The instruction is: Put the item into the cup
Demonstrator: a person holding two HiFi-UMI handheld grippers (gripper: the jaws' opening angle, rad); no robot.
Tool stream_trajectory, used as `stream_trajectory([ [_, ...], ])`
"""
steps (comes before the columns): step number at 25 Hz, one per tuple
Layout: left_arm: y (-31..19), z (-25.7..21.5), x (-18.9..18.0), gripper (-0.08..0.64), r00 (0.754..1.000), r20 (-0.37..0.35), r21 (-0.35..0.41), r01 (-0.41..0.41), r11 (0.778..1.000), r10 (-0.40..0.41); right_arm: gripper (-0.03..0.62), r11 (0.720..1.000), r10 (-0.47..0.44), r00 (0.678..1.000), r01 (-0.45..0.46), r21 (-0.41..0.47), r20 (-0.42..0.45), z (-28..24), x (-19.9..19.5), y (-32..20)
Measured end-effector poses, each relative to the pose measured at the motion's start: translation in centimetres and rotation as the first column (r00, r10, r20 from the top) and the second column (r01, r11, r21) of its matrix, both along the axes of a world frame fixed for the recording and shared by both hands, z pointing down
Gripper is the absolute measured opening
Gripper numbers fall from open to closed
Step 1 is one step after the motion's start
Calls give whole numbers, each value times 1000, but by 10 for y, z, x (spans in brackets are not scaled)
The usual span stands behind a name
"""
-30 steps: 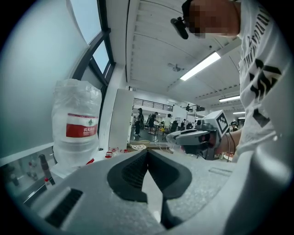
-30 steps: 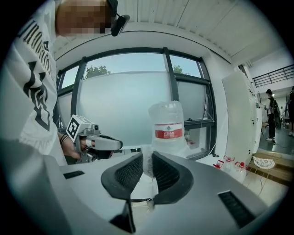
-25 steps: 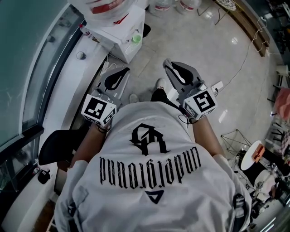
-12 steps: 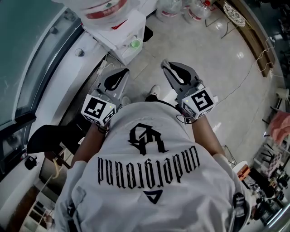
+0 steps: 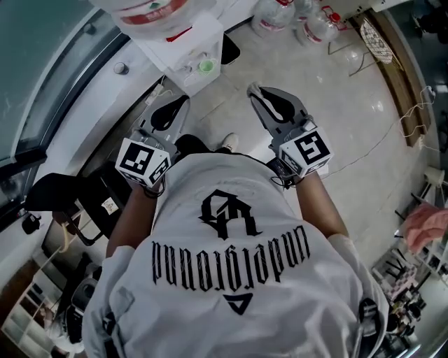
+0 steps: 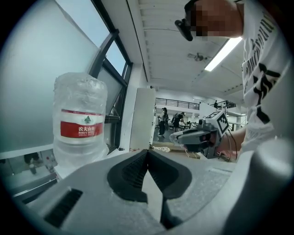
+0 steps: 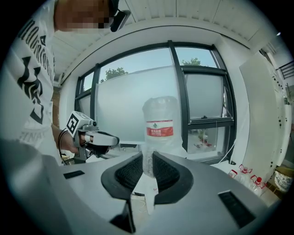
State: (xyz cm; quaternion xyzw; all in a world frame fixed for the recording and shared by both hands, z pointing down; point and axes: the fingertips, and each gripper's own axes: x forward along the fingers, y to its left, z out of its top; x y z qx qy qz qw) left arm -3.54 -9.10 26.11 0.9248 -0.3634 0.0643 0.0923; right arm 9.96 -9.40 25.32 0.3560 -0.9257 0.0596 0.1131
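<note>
Bright hall around me: glass down one side, glossy floor underfoot.

The pale polished floor (image 5: pixel 336 91) throws back the lamps. Tall dark-framed windows (image 7: pixel 138 101) with frosted panes run above a white ledge (image 5: pixel 91 105). A white cabinet (image 5: pixel 185 49) carries a big water jug (image 6: pixel 80 119) (red label), and spare jugs (image 5: pixel 273 14) sit on the floor beyond it. A black chair (image 5: pixel 63 203) stands by the glass. A long ceiling light (image 6: pixel 223 53) glows overhead, and a white pillar (image 6: pixel 141 119) rises farther down the room.
</note>
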Motion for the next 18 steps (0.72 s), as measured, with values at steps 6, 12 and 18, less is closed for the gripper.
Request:
stream_trajectory([
  [6,-12,10,5,15,999,6,-13,46,999,-46,64,999,-34,999,34,5,11,0,5,-17],
  [12,-32,23,9,15,999,-8,-60,37,998,-37,64,999,-40,999,41,-35,17,13,5,-33],
  [18,-54,44,8,15,1000,20,-82,11,997,-9,64,997,-35,999,36,-67,11,30,-5,-54],
])
